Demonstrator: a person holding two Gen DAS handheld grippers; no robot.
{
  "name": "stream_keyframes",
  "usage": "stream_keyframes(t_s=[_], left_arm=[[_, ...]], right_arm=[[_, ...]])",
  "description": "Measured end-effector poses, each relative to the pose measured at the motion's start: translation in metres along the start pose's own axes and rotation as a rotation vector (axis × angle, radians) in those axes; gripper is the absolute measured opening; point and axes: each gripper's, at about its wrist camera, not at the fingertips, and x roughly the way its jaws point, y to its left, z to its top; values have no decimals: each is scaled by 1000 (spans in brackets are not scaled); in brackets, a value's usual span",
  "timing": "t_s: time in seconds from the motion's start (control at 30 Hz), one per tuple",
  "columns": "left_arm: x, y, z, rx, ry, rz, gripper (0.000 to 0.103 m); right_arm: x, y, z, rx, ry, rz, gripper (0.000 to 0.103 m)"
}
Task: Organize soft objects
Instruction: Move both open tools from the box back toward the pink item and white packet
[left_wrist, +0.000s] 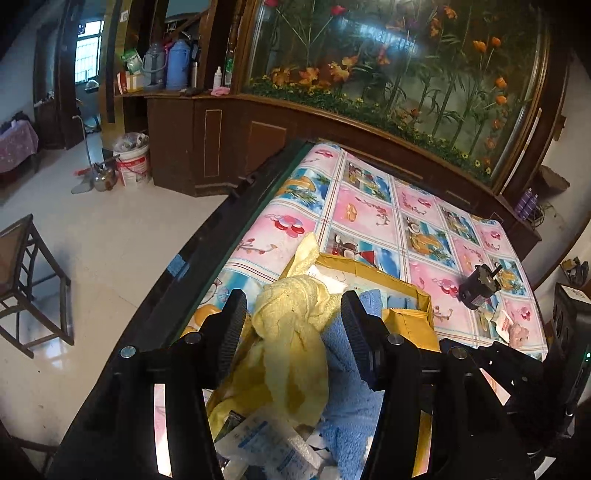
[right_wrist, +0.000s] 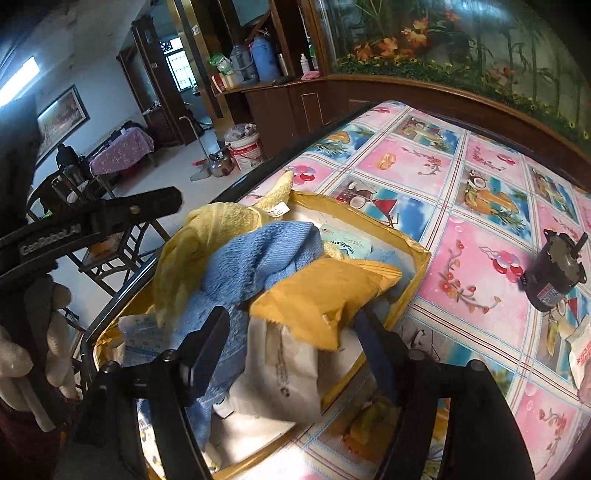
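A yellow cardboard box (right_wrist: 419, 271) sits on the table near its left edge and holds soft things. A yellow towel (left_wrist: 291, 325) and a blue towel (left_wrist: 354, 406) lie heaped in it, also in the right wrist view as the yellow towel (right_wrist: 192, 251) and blue towel (right_wrist: 255, 258). My left gripper (left_wrist: 293, 310) is open above the box, its fingers on either side of the yellow towel. My right gripper (right_wrist: 295, 328) is open over the box's near end, above a mustard-yellow pouch (right_wrist: 321, 295) and a white bag (right_wrist: 280, 380).
The table has a pink and blue fruit-print cloth (right_wrist: 461, 192). A small black motor (right_wrist: 554, 273) stands at the right, with a snack packet (right_wrist: 580, 347) near it. The dark table edge (left_wrist: 207, 251) drops to the floor on the left, by a chair (left_wrist: 29, 280).
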Motion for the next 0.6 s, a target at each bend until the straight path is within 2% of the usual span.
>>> stream_keyframes(t_s=[0.13, 0.2, 0.33, 0.4, 0.47, 0.6], left_arm=[[-36, -4, -9, 2, -60, 21, 54], [-53, -8, -14, 14, -102, 55, 54], [-89, -24, -31, 41, -222, 197, 69], [-103, -32, -42, 39, -285, 249, 73], [-114, -44, -54, 36, -332, 322, 83], [-125, -67, -79, 43, -394, 399, 83]], right_arm=[[-23, 5, -4, -5, -47, 14, 71], [-36, 8, -7, -6, -76, 27, 71], [-66, 10, -19, -7, -138, 36, 71], [-84, 9, -29, -5, -192, 31, 71], [-97, 7, -39, -8, -245, 13, 72], [-114, -3, -59, 25, -308, -2, 77]])
